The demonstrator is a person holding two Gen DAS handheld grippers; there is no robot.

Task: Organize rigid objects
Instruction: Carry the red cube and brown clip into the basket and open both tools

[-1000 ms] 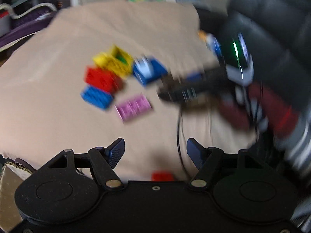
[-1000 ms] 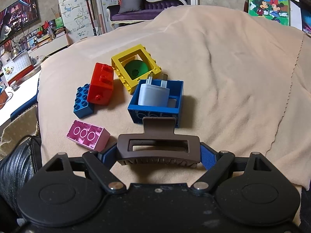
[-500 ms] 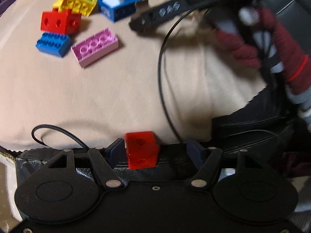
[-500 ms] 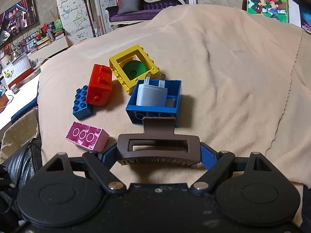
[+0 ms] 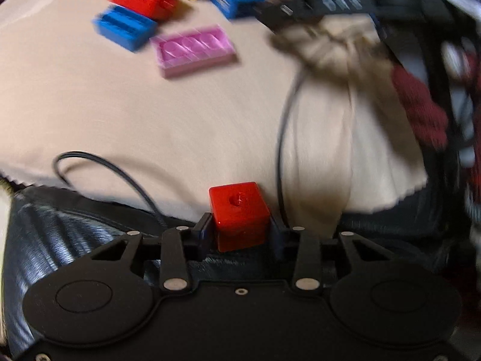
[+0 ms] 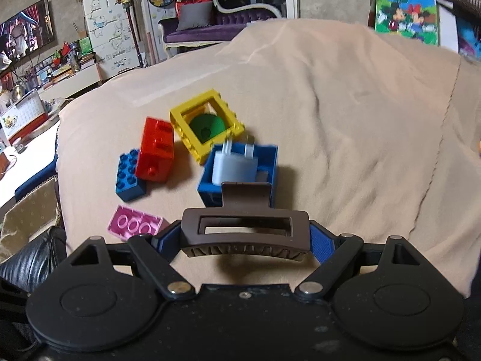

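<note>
My left gripper (image 5: 239, 232) points down at the near edge of the beige blanket (image 5: 120, 114). Its jaws are closing on a small red cube (image 5: 237, 207), and both pads touch its sides. My right gripper (image 6: 245, 239) is shut on a brown hair claw clip (image 6: 245, 195) and hangs just in front of a blue open box (image 6: 269, 156) that holds a white charger (image 6: 234, 167). Beside it lie a yellow frame (image 6: 180, 117) around a green disc (image 6: 207, 126), a red brick (image 6: 156, 150), a blue brick (image 6: 127, 174) and a pink brick (image 6: 133, 222).
A black cable (image 5: 279, 138) runs over the blanket by the cube, and black leather (image 5: 60, 225) shows under the blanket's edge. The blanket stretches bare to the right of the bricks. Furniture and a cartoon picture (image 6: 405, 15) stand far behind.
My left gripper sank to the blanket's near edge and its jaws came in around the red cube. The right gripper and its clip stayed put.
</note>
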